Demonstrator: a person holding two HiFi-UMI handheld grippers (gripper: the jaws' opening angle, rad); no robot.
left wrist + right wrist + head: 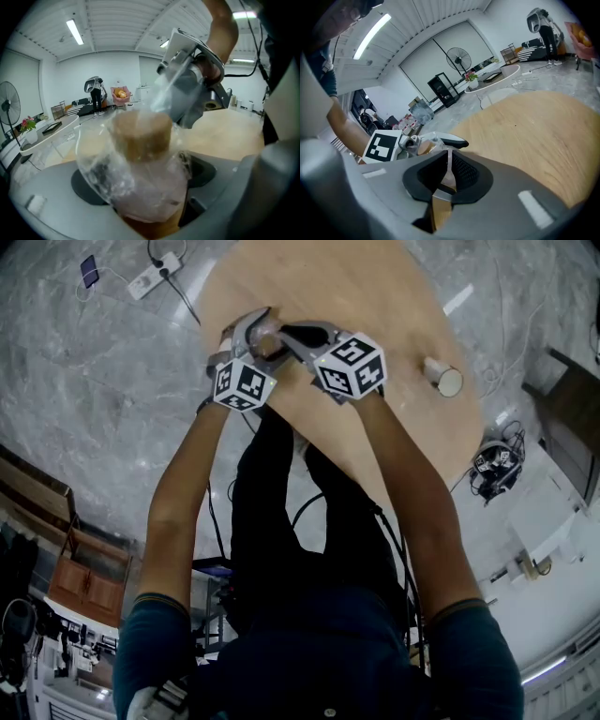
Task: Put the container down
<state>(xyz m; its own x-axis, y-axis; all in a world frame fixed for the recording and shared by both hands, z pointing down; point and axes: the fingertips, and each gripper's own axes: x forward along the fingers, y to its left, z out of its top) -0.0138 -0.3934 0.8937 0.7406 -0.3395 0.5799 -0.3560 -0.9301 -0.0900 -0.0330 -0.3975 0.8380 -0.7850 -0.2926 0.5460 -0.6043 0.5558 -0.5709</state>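
A brown cylindrical container (140, 136) wrapped in a clear plastic bag (101, 164) sits between the jaws of my left gripper (140, 187), which is shut on it. My right gripper (447, 176) is shut on a thin strip of that plastic bag (448, 161), pulled taut toward the left gripper (436, 139). In the head view both grippers meet over the near left edge of the round wooden table (375, 296): the left gripper (255, 329) and the right gripper (291, 334) nearly touch. The container itself is mostly hidden there.
A second cylinder with a pale end (442, 377) lies on the table's right side. A power strip (155, 276) and a phone (89, 270) lie on the marble floor beyond. A standing fan (459, 60) and a white table (501, 72) stand farther off.
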